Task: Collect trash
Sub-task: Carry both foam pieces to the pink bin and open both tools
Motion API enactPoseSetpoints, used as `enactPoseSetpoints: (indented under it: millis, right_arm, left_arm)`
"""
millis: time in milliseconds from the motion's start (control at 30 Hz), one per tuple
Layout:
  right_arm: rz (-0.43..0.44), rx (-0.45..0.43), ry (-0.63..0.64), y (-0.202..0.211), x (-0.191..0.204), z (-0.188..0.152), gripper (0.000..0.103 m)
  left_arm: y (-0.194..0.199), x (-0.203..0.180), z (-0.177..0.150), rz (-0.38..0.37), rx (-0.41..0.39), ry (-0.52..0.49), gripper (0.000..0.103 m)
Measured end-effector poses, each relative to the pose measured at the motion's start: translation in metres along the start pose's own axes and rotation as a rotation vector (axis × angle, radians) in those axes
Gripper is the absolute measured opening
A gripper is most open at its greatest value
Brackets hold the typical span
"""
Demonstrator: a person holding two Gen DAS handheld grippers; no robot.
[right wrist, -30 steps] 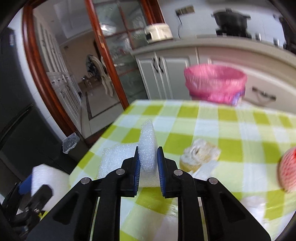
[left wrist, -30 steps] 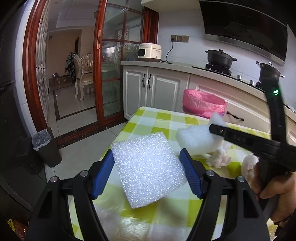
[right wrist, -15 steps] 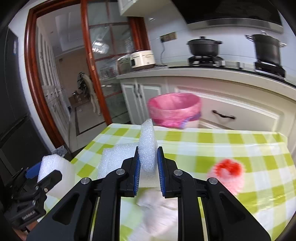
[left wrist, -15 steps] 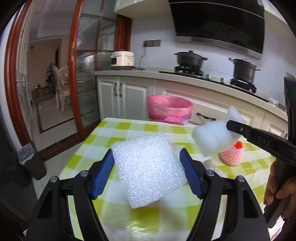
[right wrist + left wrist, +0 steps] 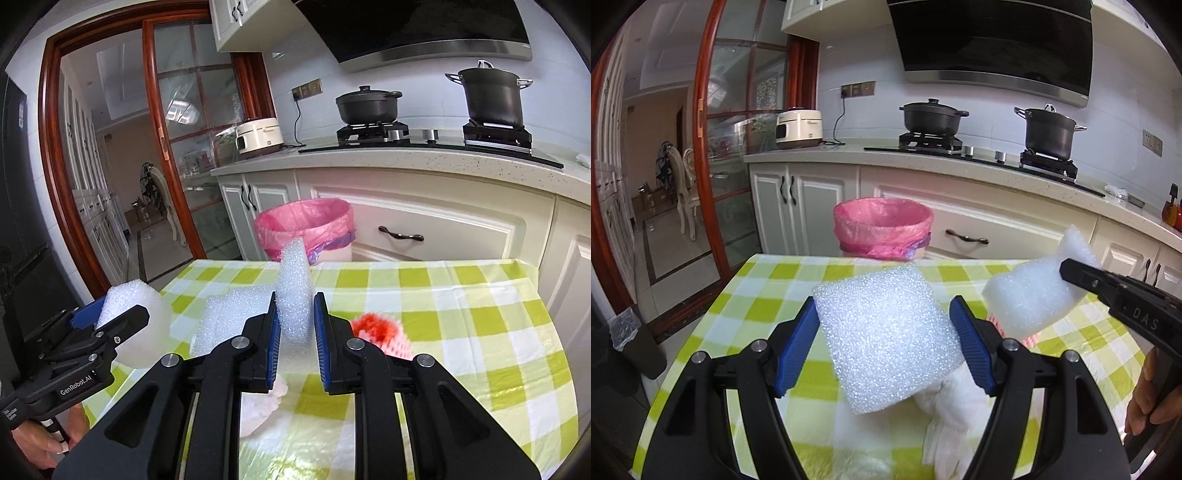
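I keep both grippers, left gripper [image 5: 884,345] and right gripper [image 5: 295,328], clamped on foam [image 5: 886,336], foam strip [image 5: 294,291]; release only over the bin [image 5: 882,227], frame centre.

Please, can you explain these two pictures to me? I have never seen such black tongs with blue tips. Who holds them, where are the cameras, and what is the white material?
There is no robot here. A person holds a hand tool in each hand, and each tool has two black fingers with blue pads. A wide-angle camera sits on each tool and looks forward along its fingers, so each picture is one tool's own view.

The left gripper is shut on a square foam pad. The right gripper is shut on a folded foam sheet. Each tool also shows at the edge of the other's picture.

Below is a table with a green checked cloth. On it lie crumpled white tissue and a red and white foam net. Behind the table stands a bin with a pink bag, probably for this trash.
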State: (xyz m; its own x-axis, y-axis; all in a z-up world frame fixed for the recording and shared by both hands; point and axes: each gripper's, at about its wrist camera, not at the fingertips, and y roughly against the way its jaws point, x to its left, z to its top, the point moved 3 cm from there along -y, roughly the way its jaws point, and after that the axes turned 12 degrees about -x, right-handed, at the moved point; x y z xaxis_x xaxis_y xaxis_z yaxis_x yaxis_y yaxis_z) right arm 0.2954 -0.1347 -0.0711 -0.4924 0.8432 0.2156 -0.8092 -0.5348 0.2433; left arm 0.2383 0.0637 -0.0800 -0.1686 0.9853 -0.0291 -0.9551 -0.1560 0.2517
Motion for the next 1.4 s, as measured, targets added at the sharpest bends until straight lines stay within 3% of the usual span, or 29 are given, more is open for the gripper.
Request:
enactPoseSetpoints:
  millis: [533, 767, 933, 1267, 1400]
  right_arm:
    - [0.002, -0.016, 0.025, -0.123, -0.017, 0.072, 0.018]
    - [-0.012, 0.016, 0.068, -0.214, -0.027, 0.101, 0.018]
    - [-0.014, 0.027, 0.097, -0.274, -0.032, 0.11, 0.018]
    - [0.012, 0.036, 0.077, -0.4, -0.063, 0.101, 0.02]
    - [0.026, 0.028, 0.069, -0.427, -0.078, 0.1, 0.023]
  left_arm:
    - [-0.134, 0.027, 0.087, -0.037, -0.024, -0.008, 0.07]
    - [-0.231, 0.046, 0.123, -0.049, 0.008, 0.033, 0.07]
    - [-0.285, 0.051, 0.146, -0.032, -0.012, 0.027, 0.07]
    - [-0.407, 0.065, 0.137, -0.026, 0.018, 0.006, 0.073]
    - [-0.441, 0.068, 0.132, 0.001, 0.017, -0.009, 0.074]
